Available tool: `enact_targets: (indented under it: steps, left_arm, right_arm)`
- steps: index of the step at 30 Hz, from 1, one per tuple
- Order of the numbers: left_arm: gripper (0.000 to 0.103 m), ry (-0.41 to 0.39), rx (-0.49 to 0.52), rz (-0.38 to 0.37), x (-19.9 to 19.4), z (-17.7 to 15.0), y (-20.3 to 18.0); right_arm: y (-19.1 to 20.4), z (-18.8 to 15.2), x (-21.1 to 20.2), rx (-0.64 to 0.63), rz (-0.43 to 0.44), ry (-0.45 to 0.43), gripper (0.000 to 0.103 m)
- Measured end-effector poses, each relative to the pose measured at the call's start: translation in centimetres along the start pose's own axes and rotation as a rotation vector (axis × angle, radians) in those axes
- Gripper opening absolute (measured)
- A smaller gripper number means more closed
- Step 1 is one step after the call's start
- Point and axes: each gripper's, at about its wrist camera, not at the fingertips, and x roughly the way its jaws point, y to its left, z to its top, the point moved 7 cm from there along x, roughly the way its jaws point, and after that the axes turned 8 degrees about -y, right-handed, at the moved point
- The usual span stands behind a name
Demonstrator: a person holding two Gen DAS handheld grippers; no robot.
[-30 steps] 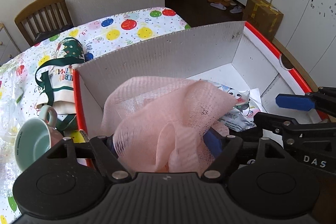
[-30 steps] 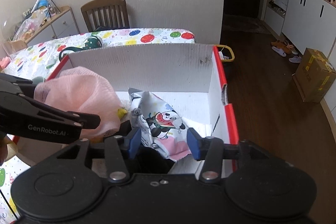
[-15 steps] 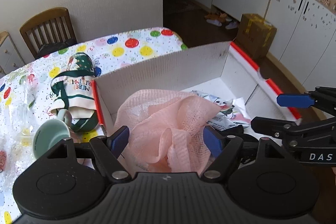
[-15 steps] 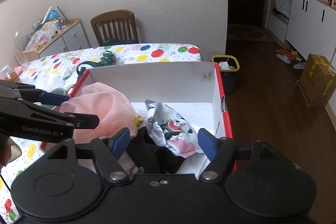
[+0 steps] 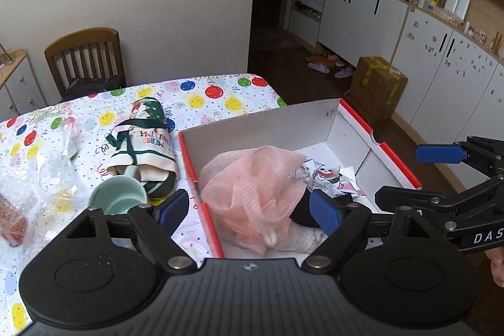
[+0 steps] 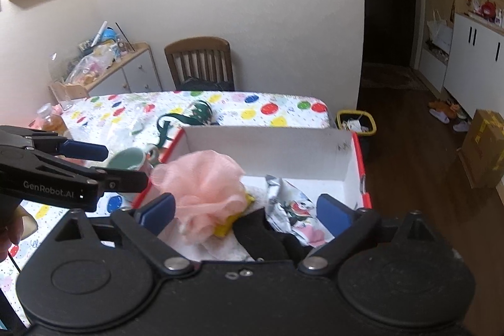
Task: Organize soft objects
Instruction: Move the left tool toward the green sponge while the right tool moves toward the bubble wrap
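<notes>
1. The left tool (image 5: 249, 207) was wide apart with nothing in it. Its blue pads had just been opening, and the pink puff (image 5: 255, 185) sat free below them.
2. The right tool (image 6: 245, 210) was wide apart too. Its pads had just been opening, and the panda pack (image 6: 291, 207) lay loose under them, not pinched.
3. Both soft things were inside the white box (image 5: 261, 122) with the red rim. The puff lay on the left side and the pack on the right, touching each other. A dark cloth (image 6: 261, 238) and something yellow (image 6: 225, 225) lay in there as well.
4. I think the putting-in step was done and the letting-go was the step in hand. To do it well, each tool should lift straight up with its pads kept apart, so the puff's netting would not catch.
5. On the spotty bench (image 5: 201, 96), a green and white cloth bag (image 5: 141, 153) and a green cup (image 5: 118, 199) lay beside the box. The bag looked soft, so it may be next. The cup touched it, so a slow pull would be wise.
</notes>
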Motion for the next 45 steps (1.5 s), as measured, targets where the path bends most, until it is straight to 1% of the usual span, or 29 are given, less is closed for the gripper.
enact_targets:
  steps: [1, 4, 7, 11, 17, 20, 25, 36, 41, 45]
  left_arm:
    - [0.089, -0.007, 0.000, -0.002, -0.4, 0.0, 0.2]
    - [0.096, -0.028, -0.004, -0.012, -1.6, 0.0, 0.9]
    - [0.097, -0.037, -0.019, -0.031, -2.6, -0.1, 1.6]
    - [0.098, -0.060, -0.016, -0.010, -4.2, -0.3, 3.1]
    - [0.101, -0.088, -0.065, -0.001, -6.2, -0.9, 6.7]
    - [0.103, -0.104, -0.086, 0.033, -7.0, -1.5, 9.2]
    - [0.103, -0.106, -0.135, 0.089, -7.9, -2.8, 14.0]
    - [0.103, -0.146, -0.171, 0.232, -10.5, -5.6, 25.0]
    - [0.103, -0.136, -0.173, 0.278, -10.9, -7.2, 29.3]
    - [0.103, -0.127, -0.197, 0.337, -11.1, -8.7, 33.2]
  right_arm:
    - [0.3, 0.1, -0.2, 0.001, 0.004, -0.005, 0.099]
    - [1.4, 0.6, -0.5, -0.002, 0.010, -0.023, 0.101]
    - [2.6, 1.1, -1.0, 0.001, 0.020, -0.036, 0.102]
    - [4.8, 1.6, -1.4, -0.016, 0.038, -0.048, 0.102]
    - [7.9, 2.0, -0.7, -0.019, 0.061, -0.040, 0.103]
    - [9.7, 2.2, 0.2, -0.022, 0.078, -0.032, 0.103]
    - [13.2, 2.4, 2.0, -0.033, 0.108, -0.017, 0.103]
    - [20.9, 2.5, 6.9, -0.063, 0.164, 0.039, 0.103]
    - [24.7, 2.3, 9.4, -0.086, 0.196, 0.070, 0.103]
    - [27.5, 1.6, 11.4, -0.094, 0.232, 0.110, 0.102]
